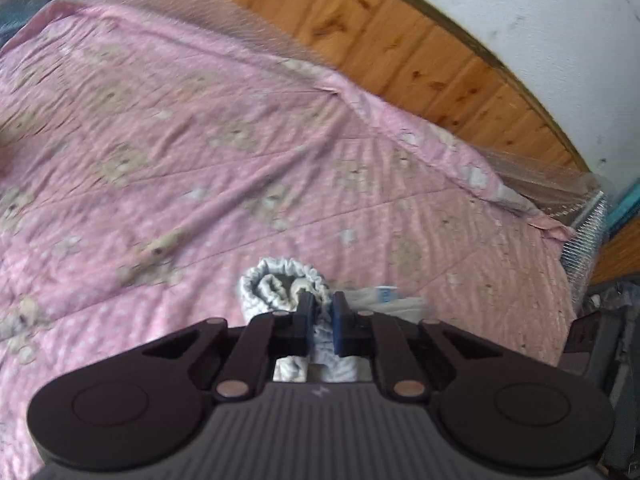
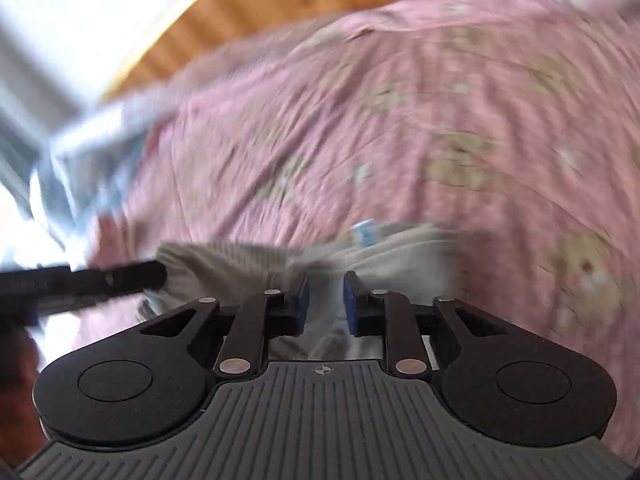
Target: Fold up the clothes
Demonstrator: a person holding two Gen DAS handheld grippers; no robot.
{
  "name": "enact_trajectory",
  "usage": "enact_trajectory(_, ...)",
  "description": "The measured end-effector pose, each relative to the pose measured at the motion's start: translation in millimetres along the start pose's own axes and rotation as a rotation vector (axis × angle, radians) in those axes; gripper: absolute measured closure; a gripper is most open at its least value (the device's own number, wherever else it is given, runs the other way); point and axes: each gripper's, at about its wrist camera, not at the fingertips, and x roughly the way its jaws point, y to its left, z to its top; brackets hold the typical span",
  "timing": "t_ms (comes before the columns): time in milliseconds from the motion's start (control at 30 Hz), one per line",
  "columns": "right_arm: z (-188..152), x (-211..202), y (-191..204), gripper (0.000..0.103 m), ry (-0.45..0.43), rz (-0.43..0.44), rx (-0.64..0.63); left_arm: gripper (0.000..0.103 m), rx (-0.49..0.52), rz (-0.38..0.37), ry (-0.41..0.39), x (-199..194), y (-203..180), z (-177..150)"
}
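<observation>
Blurring smears the right wrist view, so the pale garment (image 2: 240, 264) is hard to read there. One garment (image 1: 280, 284) is counted, pinched by the left gripper (image 1: 321, 312) over the pink quilt (image 1: 200, 140). The right gripper (image 2: 325, 300) has its jaws spread around cloth.

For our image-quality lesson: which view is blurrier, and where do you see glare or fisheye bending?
Right wrist view: heavy motion smear across the pink quilt, blown-out glare at left. Left wrist view: sharper; the garment reads clearly, the wooden headboard curves from fisheye.
</observation>
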Motion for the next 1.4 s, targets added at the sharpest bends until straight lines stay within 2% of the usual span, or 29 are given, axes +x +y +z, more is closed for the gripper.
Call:
enact_trajectory(33, 2, -6, -23, 0.073, -0.012, 0.06, 0.133, 0.092, 0.039, -0.022, 0.007, 2, -14, -2)
enact_trajectory(67, -1, -14, -45, 0.069, -0.032, 0.115, 0.262, 0.086, 0.079, -0.045, 0.015, 5, -27, -5)
enact_trajectory(100, -6, -21, -62, 0.069, -0.051, 0.148, 0.352, 0.083, 0.118, -0.067, 0.022, 7, -41, -7)
enact_trajectory(133, -8, -25, -71, 0.068, -0.061, 0.157, 0.39, 0.08, 0.157, -0.09, 0.03, 10, -55, -9)
enact_trajectory(200, -13, -30, -85, 0.067, -0.076, 0.169, 0.445, 0.081, 0.236, -0.135, 0.045, 15, -82, -14)
enact_trajectory(267, -13, -32, -80, 0.062, -0.072, 0.164, 0.412, 0.083, 0.191, -0.168, 0.07, 9, -73, -23)
enact_trajectory(367, -11, -37, -53, 0.054, -0.071, 0.153, 0.276, 0.083, 0.082, -0.176, 0.059, -11, -38, -25)
enact_trajectory(433, -12, -37, -25, 0.047, -0.062, 0.15, 0.15, 0.081, 0.035, -0.134, 0.052, -18, -19, -21)
enact_trajectory(467, -12, -32, -11, 0.038, -0.045, 0.154, 0.09, 0.081, 0.019, -0.11, 0.05, -19, -11, -20)
enact_trajectory(533, -15, -15, 12, 0.025, 0.002, 0.151, -0.009, 0.081, -0.005, -0.077, 0.04, -21, -1, -16)
enact_trajectory(567, -17, -5, 22, 0.024, 0.028, 0.134, -0.06, 0.081, -0.009, -0.071, 0.032, -22, 1, -14)
enact_trajectory(600, -20, 5, 33, 0.024, 0.054, 0.118, -0.11, 0.081, -0.01, -0.072, 0.021, -22, 1, -12)
enact_trajectory(633, -23, 13, 41, 0.036, 0.071, 0.091, -0.156, 0.081, -0.01, -0.073, 0.008, -23, 0, -9)
enact_trajectory(667, -26, 17, 48, 0.086, 0.079, 0.046, -0.191, 0.081, -0.01, -0.074, -0.008, -23, -2, -6)
enact_trajectory(700, -27, 17, 52, 0.092, 0.076, 0.004, -0.206, 0.081, -0.009, -0.075, -0.024, -24, -3, -3)
enact_trajectory(867, -30, -29, 37, 0.093, -0.026, -0.018, -0.046, 0.078, 0.003, -0.119, -0.07, -4, -16, 13)
enact_trajectory(933, -35, -27, 26, 0.093, -0.016, -0.064, -0.011, 0.078, 0.005, -0.125, -0.04, 23, -17, 17)
enact_trajectory(1033, -43, -14, 14, 0.093, 0.006, -0.15, 0.0, 0.082, 0.002, -0.077, 0.055, 74, -10, 16)
enact_trajectory(1133, -51, -8, 7, 0.092, 0.009, -0.19, 0.004, 0.088, 0.016, -0.063, 0.067, 96, -3, 17)
enact_trajectory(1200, -53, -15, 6, 0.09, 0.011, -0.192, 0.0, 0.089, 0.008, -0.054, 0.075, 96, -2, 22)
enact_trajectory(1267, -53, -29, 14, 0.065, -0.014, -0.215, -0.027, 0.087, 0.023, -0.062, 0.054, 78, -6, 24)
enact_trajectory(1367, -50, -56, 41, 0.066, -0.135, -0.243, -0.131, 0.075, 0.034, -0.084, 0.022, 53, -9, 19)
enact_trajectory(1400, -48, -59, 48, 0.069, -0.16, -0.232, -0.159, 0.074, 0.037, -0.092, 0.012, 45, -10, 17)
